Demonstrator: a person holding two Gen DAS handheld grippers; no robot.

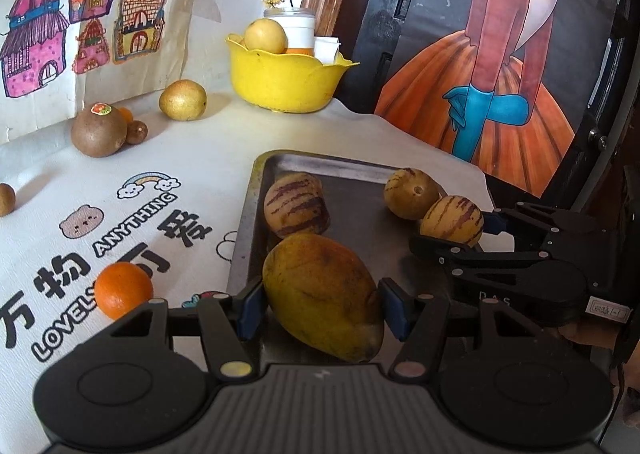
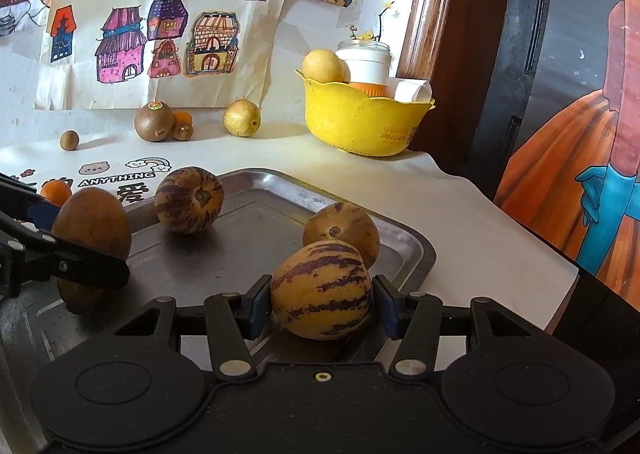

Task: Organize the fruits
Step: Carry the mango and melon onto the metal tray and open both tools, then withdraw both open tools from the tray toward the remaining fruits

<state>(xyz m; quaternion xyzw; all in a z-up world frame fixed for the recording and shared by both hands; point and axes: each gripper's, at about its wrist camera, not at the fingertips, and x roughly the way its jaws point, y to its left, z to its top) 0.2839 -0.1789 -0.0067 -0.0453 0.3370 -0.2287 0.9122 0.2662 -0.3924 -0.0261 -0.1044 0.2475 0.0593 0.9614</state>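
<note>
Now the left gripper (image 1: 320, 306) squeezes a big yellow mango (image 1: 322, 296) between its blue pads, low over the metal tray (image 1: 360, 174). The right gripper (image 2: 322, 306) squeezes a striped pepino melon (image 2: 322, 290) over the same tray. Two more striped melons (image 2: 189, 200) (image 2: 342, 232) sit on the tray. A small orange (image 1: 123, 289) lies on the cloth beside it.

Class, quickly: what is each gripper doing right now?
Left gripper: closed on the mango.
Right gripper: closed on a striped melon.
</note>
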